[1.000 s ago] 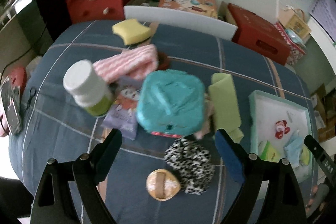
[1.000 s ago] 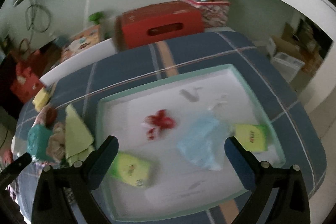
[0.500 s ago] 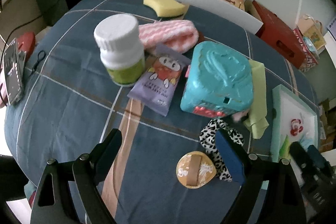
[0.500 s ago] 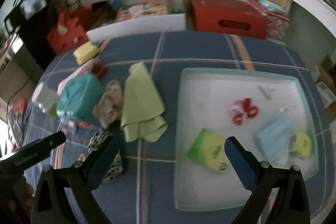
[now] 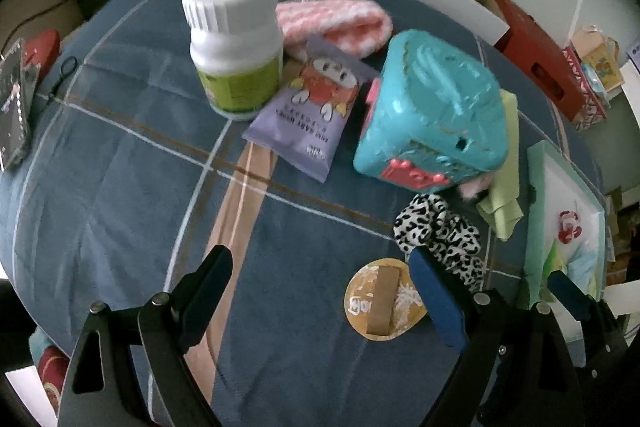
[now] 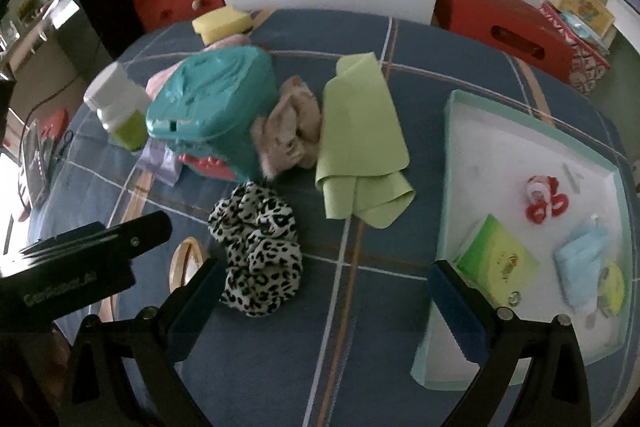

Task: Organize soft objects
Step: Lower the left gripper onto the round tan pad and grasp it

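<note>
Leopard-print scrunchie sits bunched on the blue blanket just by the right gripper, looks feather-light and squishy so I'd pinch a fat fold mid-ring, its long axis running away from camera, while both that and the left gripper hang wide open, empty.

Both wrist views look steeply down, sharing the leopard scrunchie.
</note>
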A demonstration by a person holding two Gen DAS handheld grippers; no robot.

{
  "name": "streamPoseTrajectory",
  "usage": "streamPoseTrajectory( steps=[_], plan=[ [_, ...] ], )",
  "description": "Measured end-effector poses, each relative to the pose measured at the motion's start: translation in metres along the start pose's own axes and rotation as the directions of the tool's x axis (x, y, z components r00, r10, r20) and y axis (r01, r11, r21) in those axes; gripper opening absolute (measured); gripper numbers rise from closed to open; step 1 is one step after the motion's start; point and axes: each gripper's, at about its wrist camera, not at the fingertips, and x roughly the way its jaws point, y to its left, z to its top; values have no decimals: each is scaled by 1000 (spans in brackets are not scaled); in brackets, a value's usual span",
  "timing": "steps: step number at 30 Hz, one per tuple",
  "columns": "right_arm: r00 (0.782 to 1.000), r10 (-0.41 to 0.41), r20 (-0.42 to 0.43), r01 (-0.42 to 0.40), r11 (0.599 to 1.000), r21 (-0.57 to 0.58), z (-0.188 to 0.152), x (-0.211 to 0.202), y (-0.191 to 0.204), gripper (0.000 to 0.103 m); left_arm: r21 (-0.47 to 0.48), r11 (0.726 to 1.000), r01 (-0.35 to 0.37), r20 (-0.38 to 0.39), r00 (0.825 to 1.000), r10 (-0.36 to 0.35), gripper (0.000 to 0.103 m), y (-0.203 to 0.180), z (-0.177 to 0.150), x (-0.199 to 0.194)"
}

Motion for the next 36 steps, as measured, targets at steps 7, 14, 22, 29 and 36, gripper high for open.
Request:
streamPoseTrajectory(
  steps=[7, 14, 22, 29, 36],
  plan=[
    [1000, -13, -12, 13, 1000, 28, 2, 5, -8, 102, 3, 1000, 23, -35, 999, -23, 90, -1, -3, 8],
    [1000, -14, -18, 15, 1000, 27, 2, 6, -9, 102, 7, 999, 35, -68, 997, -35, 90, -8, -8, 16],
    [999, -21, -32, 22, 1000, 10, 2, 9, -9, 102, 3, 998, 65, -112, 992, -64, 90, -21, -4, 34],
    [998, -45, -36, 46, 999, 21, 0, 9, -16, 102, 16, 999, 48, -111, 993, -46, 90, -22, -3, 41],
    [997, -57, -45, 57, 998, 20, 0, 11, -21, 103, 35, 997, 75, -110, 991, -70, 71, -29, -5, 36]
  ],
)
